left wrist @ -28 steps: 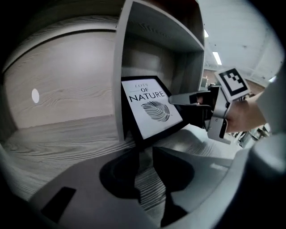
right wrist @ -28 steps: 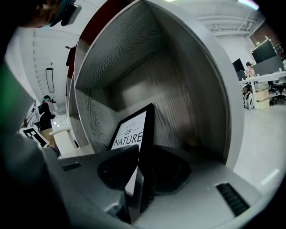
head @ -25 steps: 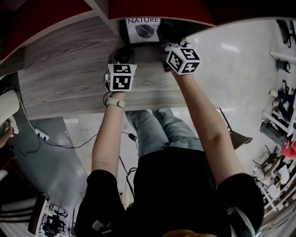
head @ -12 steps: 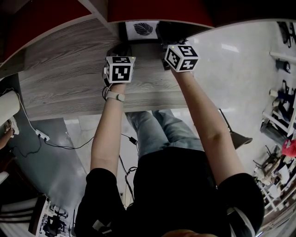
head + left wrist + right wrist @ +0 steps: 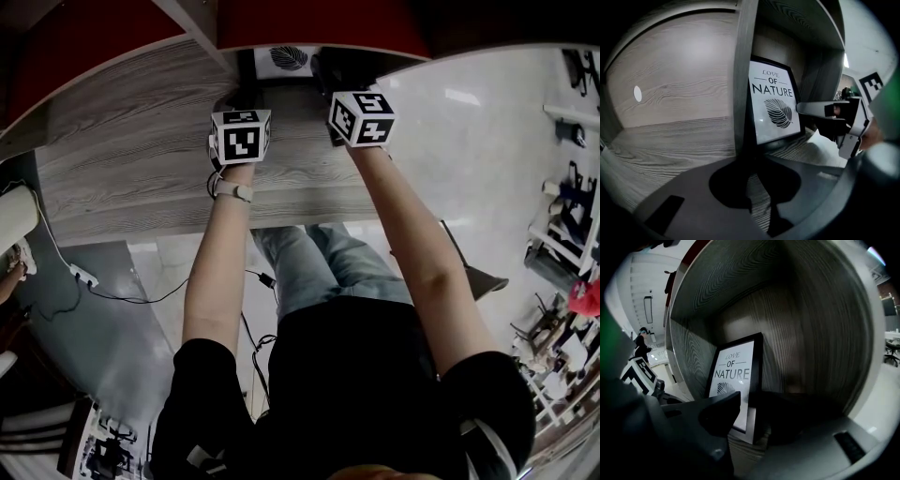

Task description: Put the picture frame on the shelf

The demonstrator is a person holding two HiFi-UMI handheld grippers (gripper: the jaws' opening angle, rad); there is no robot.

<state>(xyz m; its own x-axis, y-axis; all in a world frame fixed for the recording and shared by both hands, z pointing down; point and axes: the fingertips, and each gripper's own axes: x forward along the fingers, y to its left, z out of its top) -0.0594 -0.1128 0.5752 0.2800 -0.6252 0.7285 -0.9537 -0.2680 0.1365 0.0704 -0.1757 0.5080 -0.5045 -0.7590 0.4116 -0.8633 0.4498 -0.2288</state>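
The picture frame (image 5: 733, 373), black-edged with a white print of a leaf, stands upright in a grey wood shelf compartment (image 5: 806, 333) and leans toward its back wall. My right gripper (image 5: 752, 411) has its jaws opening, with the frame's lower right edge between them and no pad visibly pressing. In the left gripper view the picture frame (image 5: 772, 105) sits just right of an upright divider (image 5: 743, 70). My left gripper (image 5: 757, 204) hangs in front of that divider, jaws closing to a narrow gap with nothing in it. The head view shows only the picture frame's bottom strip (image 5: 281, 58).
A red panel (image 5: 319, 19) overhangs the shelf top (image 5: 131, 141). Left of the divider lies another compartment (image 5: 670, 93). On the floor are a power strip with a cable (image 5: 84, 274) and a chair (image 5: 478, 277) at the right.
Both grippers have moved forward toward the shelf. The frame has gone deeper under the red panel, so less of it shows. The right jaws have widened off it.
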